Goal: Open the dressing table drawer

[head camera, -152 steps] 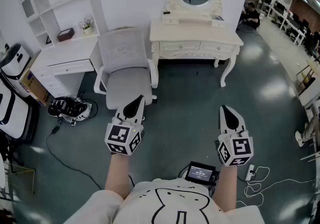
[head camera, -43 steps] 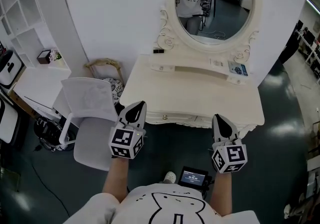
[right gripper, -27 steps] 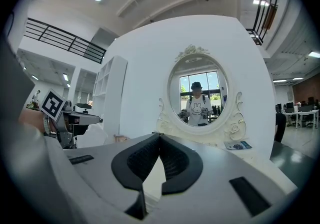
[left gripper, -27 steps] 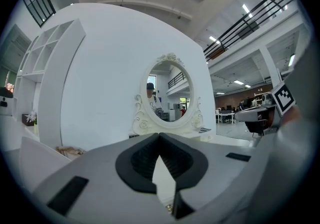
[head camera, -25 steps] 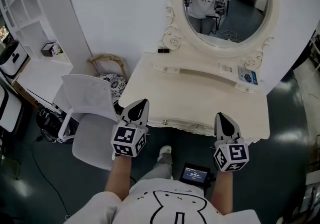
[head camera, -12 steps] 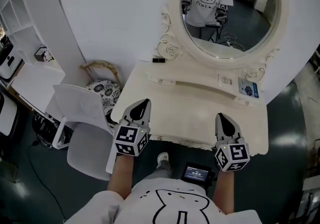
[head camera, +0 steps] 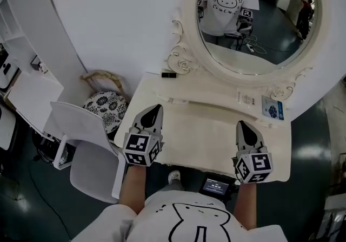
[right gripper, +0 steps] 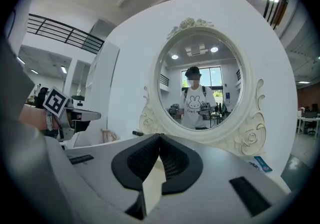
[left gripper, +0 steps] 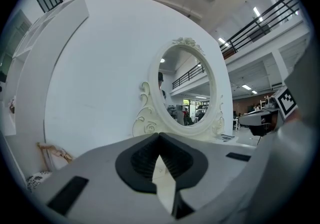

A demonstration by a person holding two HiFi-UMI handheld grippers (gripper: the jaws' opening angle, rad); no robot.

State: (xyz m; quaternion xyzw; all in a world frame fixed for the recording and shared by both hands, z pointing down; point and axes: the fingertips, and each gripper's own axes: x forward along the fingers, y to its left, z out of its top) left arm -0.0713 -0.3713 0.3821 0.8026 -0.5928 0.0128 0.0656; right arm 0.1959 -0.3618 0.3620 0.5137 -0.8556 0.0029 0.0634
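Note:
The cream dressing table (head camera: 208,127) stands right below me, its oval mirror (head camera: 259,13) against the white wall. Its drawers are hidden under the tabletop's front edge. My left gripper (head camera: 154,109) hovers over the left front part of the tabletop, shut and empty; its tips (left gripper: 160,135) meet in the left gripper view, pointing towards the mirror (left gripper: 185,95). My right gripper (head camera: 241,125) hovers over the right front part, likewise shut with nothing in it. In the right gripper view its tips (right gripper: 160,137) touch below the mirror (right gripper: 200,87).
A white chair (head camera: 81,143) stands left of the table, with a black-and-white patterned stool (head camera: 105,108) behind it. On the table's back shelf lie a small black item (head camera: 168,74) and a blue card (head camera: 272,108). A small screen (head camera: 216,185) hangs at my waist.
I have come closer to the table. Both grippers, still shut, have moved forward from its front edge to over the tabletop, and the table's front face has gone out of sight.

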